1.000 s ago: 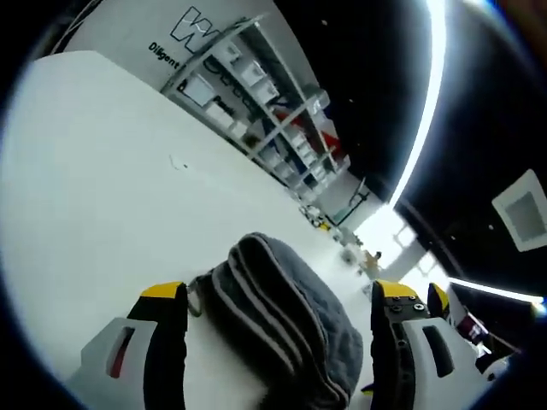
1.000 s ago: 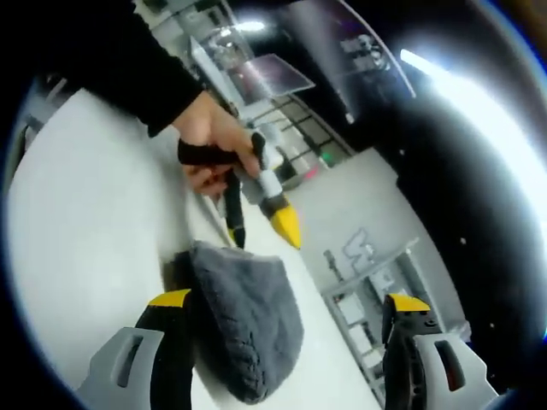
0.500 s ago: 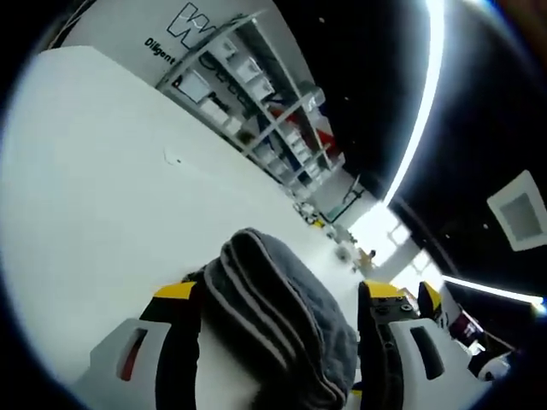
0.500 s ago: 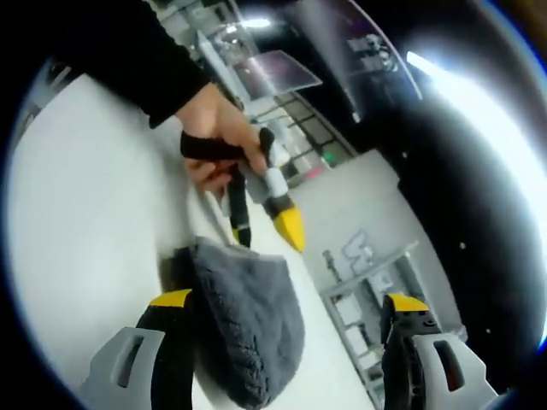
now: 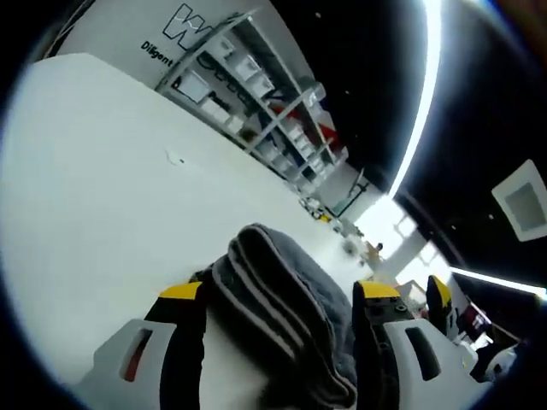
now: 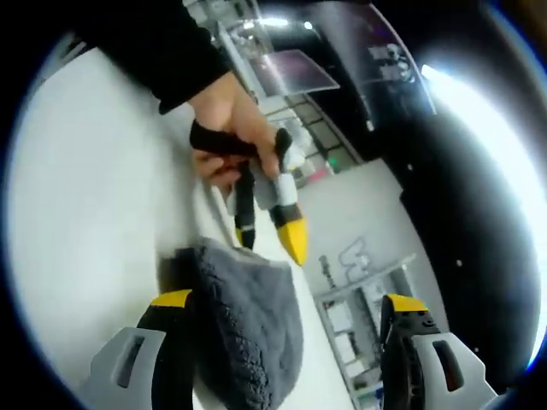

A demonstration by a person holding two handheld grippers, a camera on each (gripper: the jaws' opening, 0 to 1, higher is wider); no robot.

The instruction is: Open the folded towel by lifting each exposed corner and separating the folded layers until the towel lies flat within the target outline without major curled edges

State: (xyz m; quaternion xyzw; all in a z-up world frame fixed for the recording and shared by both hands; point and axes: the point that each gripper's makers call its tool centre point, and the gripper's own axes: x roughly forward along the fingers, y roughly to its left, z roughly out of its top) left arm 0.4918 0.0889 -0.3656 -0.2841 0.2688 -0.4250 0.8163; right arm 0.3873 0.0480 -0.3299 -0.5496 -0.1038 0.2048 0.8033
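Here the folded grey towel [image 5: 286,312] lies on the white table [image 5: 102,196], still bundled in layers, with pale stripes running along its folded edge in the left gripper view. It sits between the two yellow-tipped jaws of the left gripper [image 5: 278,299], which stand apart on either side of it; the towel bulges up between them, and the jaws look released rather than clenched, close beside the cloth without clearly pressing it

In the right gripper view the same towel [image 6: 248,333] shows as a fuzzy grey mound on the table [image 6: 94,222], lying between the spread jaws of the right gripper [image 6: 286,303], nearer the left-hand jaw. That claw is released too, with a wide gap on the other side of the cloth. Just beyond the towel, the left gripper [image 6: 269,235] comes in from above, held by a hand [image 6: 226,128] in a black sleeve [image 6: 154,43]; its two tips point down at the far edge of the towel, one dark and one yellow, set a little apart

Behind the table stand white shelves [image 5: 256,94] with boxes, and a bright strip light [image 5: 419,111] crosses the dark ceiling
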